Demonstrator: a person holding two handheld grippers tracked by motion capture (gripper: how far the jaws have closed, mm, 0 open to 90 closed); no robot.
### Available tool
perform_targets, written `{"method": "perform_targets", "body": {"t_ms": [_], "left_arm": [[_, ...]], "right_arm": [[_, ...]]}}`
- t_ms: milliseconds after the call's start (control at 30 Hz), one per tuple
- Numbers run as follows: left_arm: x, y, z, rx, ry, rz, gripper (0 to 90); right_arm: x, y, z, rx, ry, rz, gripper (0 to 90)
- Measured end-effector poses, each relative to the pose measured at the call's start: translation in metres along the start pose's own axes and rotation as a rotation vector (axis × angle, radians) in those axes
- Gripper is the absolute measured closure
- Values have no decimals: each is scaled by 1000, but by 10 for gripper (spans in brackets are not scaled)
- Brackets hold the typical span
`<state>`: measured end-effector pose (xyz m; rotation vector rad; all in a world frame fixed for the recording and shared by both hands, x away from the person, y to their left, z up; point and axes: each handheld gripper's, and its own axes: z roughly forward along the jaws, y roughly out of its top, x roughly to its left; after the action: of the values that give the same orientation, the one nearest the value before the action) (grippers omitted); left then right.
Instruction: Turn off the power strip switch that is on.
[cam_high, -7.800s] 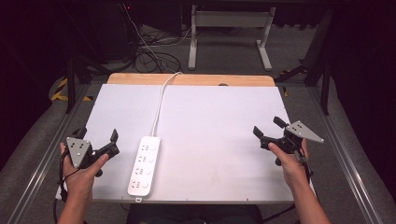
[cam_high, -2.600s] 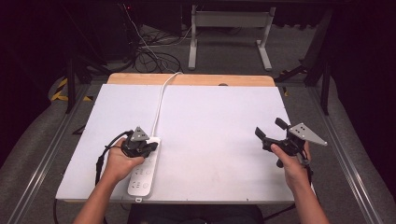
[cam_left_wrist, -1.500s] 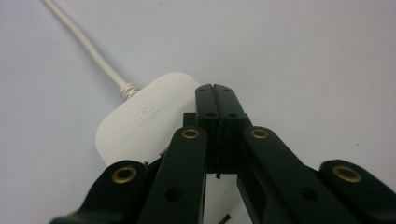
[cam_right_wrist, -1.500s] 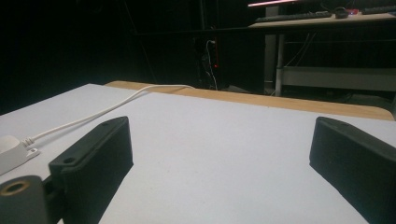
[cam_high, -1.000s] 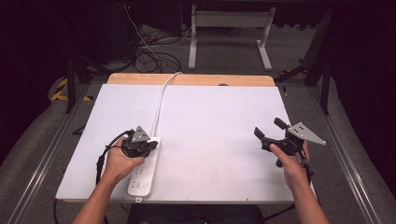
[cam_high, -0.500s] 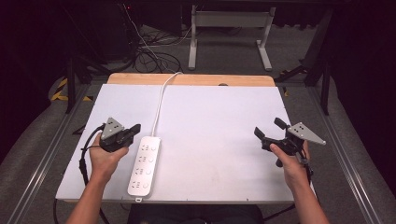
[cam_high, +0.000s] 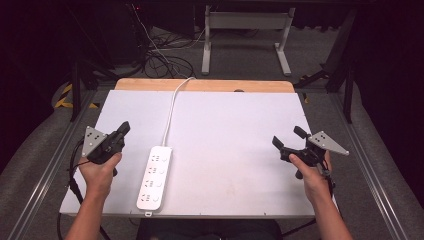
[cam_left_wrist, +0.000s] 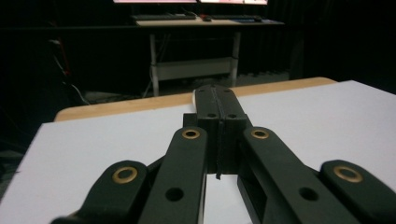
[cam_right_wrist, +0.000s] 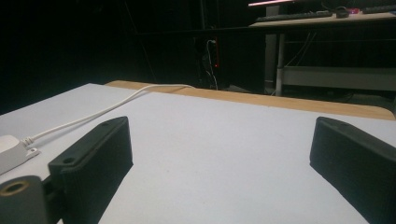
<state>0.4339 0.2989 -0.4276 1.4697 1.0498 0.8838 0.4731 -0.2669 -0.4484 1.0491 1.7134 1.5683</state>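
A white power strip lies lengthwise on the white table, near its front left. Its white cable runs to the far edge and off the table. My left gripper hovers to the left of the strip, apart from it. In the left gripper view its jaws are pressed together with nothing between them. My right gripper is held near the table's right edge, jaws wide apart and empty. The right gripper view catches the strip's end and cable at the left.
A bare wooden strip runs along the table's far edge. Beyond it stand a desk frame and a tangle of dark cables on the floor. Metal rails flank the table on both sides.
My left gripper was on the power strip's upper end a second ago. It has since pulled off to the left and now hovers beside it. The right gripper has stayed put.
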Motion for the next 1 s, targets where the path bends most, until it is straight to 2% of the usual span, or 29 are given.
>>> {"method": "perform_targets", "body": {"t_ms": [33, 67, 100, 300, 367, 467, 500, 533, 667, 700, 800, 833, 867, 1000], "left_arm": [[0, 0, -2, -11, 13, -1, 900], [1, -1, -7, -29, 45, -6, 900], [1, -1, -7, -29, 45, -6, 900], [5, -2, -24, -57, 122, -15, 900], [6, -2, -24, -56, 131, -24, 900], [7, -3, -24, -48, 123, -18, 900], [6, -3, -24, -42, 116, -14, 829], [6, -3, -23, -34, 115, -11, 829], [6, -4, -19, -21, 139, -28, 570], [6, -4, -18, -30, 150, -24, 570], [6, -4, -16, -34, 173, -21, 351], [6, -4, -15, -33, 173, -14, 309], [6, -5, -15, -35, 168, -9, 227], [6, -7, -14, -29, 162, 1, 176]], "right_arm": [[0, 0, 0, -2, 0, 2, 60], [0, 0, 0, -3, -1, 6, 60], [0, 0, 0, -3, -1, 6, 60], [0, 0, 0, -4, 0, 6, 61], [0, 1, 1, -4, 3, 3, 61], [1, 1, 2, -3, 5, 4, 61], [1, 0, 3, -1, 6, 2, 62], [1, 0, 3, -1, 6, 2, 62], [0, 1, 2, -3, 6, 4, 62], [0, 1, 2, -3, 6, 4, 62], [0, 1, 2, -2, 6, 5, 62], [0, 1, 2, -2, 7, 5, 62], [0, 1, 2, -2, 7, 5, 61], [0, 1, 2, -3, 7, 4, 61]]}}
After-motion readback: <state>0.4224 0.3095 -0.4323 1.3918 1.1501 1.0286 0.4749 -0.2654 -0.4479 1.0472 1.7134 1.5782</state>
